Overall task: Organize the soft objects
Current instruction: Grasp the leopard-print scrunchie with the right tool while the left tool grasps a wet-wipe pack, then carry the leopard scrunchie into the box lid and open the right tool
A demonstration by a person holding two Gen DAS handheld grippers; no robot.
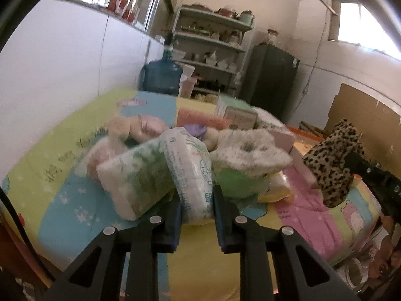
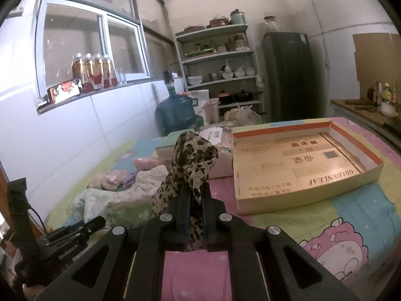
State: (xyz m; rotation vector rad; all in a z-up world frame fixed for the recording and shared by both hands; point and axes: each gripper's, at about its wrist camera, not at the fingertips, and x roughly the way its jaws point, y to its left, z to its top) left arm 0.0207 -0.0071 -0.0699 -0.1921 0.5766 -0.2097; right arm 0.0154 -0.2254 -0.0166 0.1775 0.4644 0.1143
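Note:
My left gripper [image 1: 196, 202] is shut on a white tissue pack with blue print [image 1: 191, 168], held at the front of a pile of soft things: a green-printed tissue pack [image 1: 135, 175], a fluffy white and green cloth [image 1: 248, 155] and pink plush items [image 1: 140, 128]. My right gripper [image 2: 194, 200] is shut on a leopard-print scarf [image 2: 190, 160] and holds it up above the table; the scarf also shows in the left wrist view [image 1: 333, 160]. A shallow empty cardboard tray [image 2: 371, 169] lies to the right of the scarf.
The table has a colourful cartoon cloth [image 2: 345, 225]. Boxes [image 1: 238, 115] stand behind the pile. A blue water jug [image 2: 176, 111], shelves [image 2: 220, 57] and a dark fridge [image 2: 288, 75] stand beyond the table. A white tiled wall with a window [image 2: 87, 50] runs on the left.

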